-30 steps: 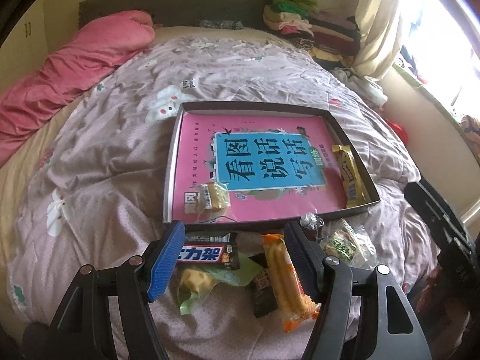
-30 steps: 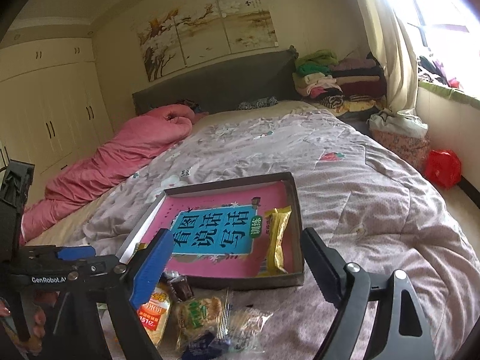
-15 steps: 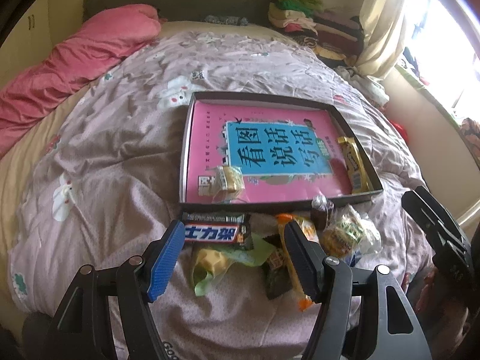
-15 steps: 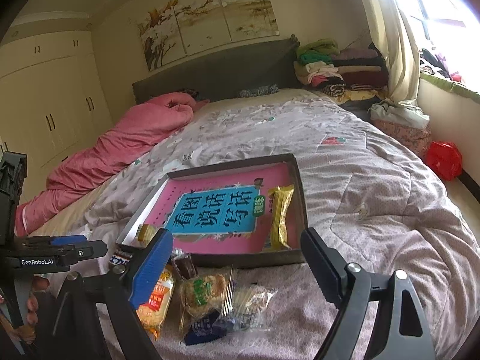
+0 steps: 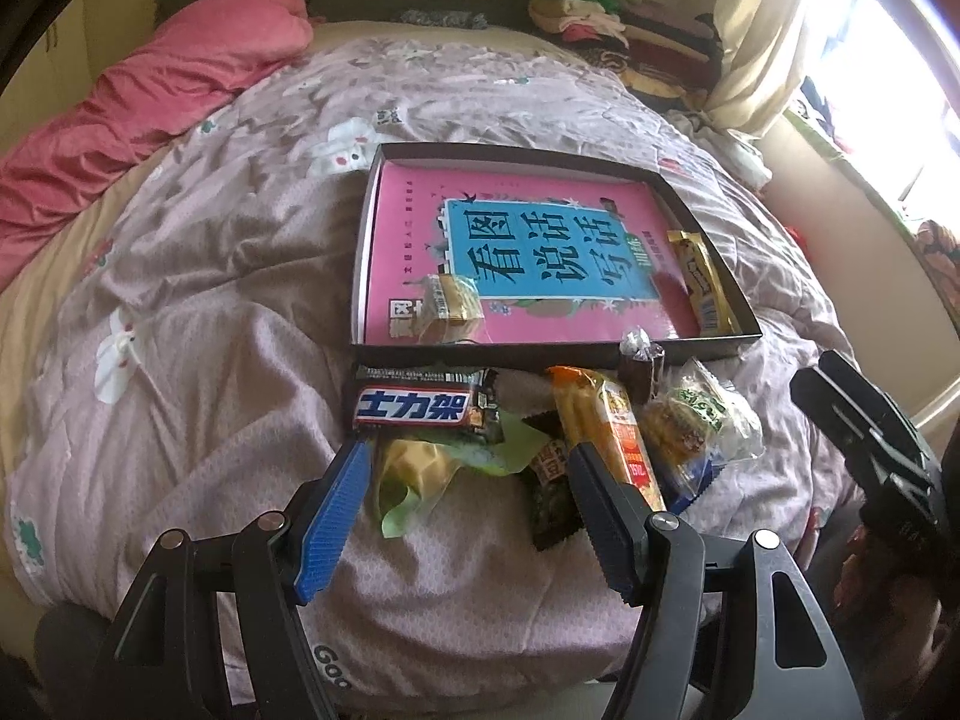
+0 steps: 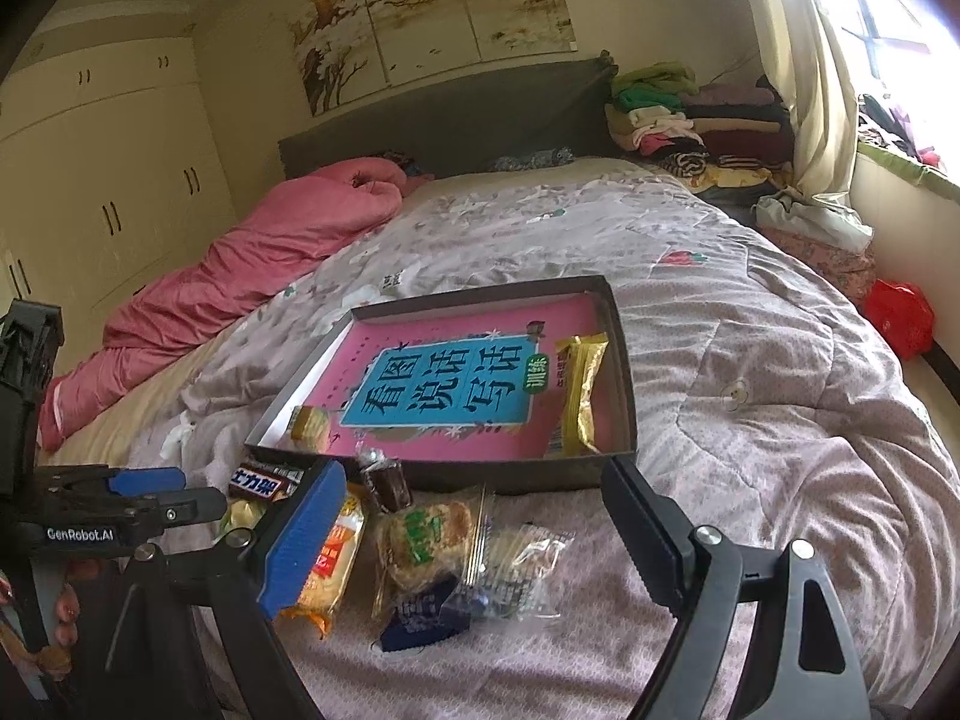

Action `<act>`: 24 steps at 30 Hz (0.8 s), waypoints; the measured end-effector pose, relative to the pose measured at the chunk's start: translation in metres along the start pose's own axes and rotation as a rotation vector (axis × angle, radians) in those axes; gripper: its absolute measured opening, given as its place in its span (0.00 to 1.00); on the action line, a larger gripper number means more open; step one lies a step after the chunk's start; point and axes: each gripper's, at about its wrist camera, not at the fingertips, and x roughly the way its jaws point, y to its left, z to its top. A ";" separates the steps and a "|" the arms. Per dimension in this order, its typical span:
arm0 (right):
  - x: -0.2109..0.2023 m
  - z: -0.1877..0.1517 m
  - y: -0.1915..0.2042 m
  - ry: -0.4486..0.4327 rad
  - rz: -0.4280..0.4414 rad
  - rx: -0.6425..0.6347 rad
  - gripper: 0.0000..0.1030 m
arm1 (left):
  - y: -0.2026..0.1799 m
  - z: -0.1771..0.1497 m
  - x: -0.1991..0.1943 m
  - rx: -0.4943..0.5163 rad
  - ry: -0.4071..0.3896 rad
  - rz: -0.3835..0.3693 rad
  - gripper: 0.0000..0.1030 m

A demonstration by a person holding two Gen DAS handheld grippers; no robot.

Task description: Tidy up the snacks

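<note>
I am sizing up the chocolate bar (image 5: 420, 407), which is lying on the quilt (image 5: 198, 324) just in front of the box (image 5: 552, 354), at the left end of the loose snack pile. It is looking light and fairly stiff in a slick wrapper, so I am judging a pinch across its short width, near the middle, to be safest; the crimped ends would probably slip. Beside it, still in front of the box, the soft green packet (image 5: 432, 468) and the orange packet (image 5: 606, 426) are looking crushable, as is the clear biscuit bag (image 5: 696, 420). Inside the box a small wrapped cake (image 5: 450, 300) and a yellow bar (image 5: 699, 282) are already lying on a pink book (image 5: 540, 252).

My left gripper (image 5: 468, 450) is hovering just short of the chocolate bar, fingers spread partway and pinching nothing. My right gripper (image 6: 468, 480) is hanging over the biscuit bag with fingers spread wide, also empty.
</note>
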 end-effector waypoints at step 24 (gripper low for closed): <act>0.007 -0.017 0.006 0.086 0.025 -0.025 0.85 | -0.047 -0.026 0.013 0.105 0.069 -0.072 0.68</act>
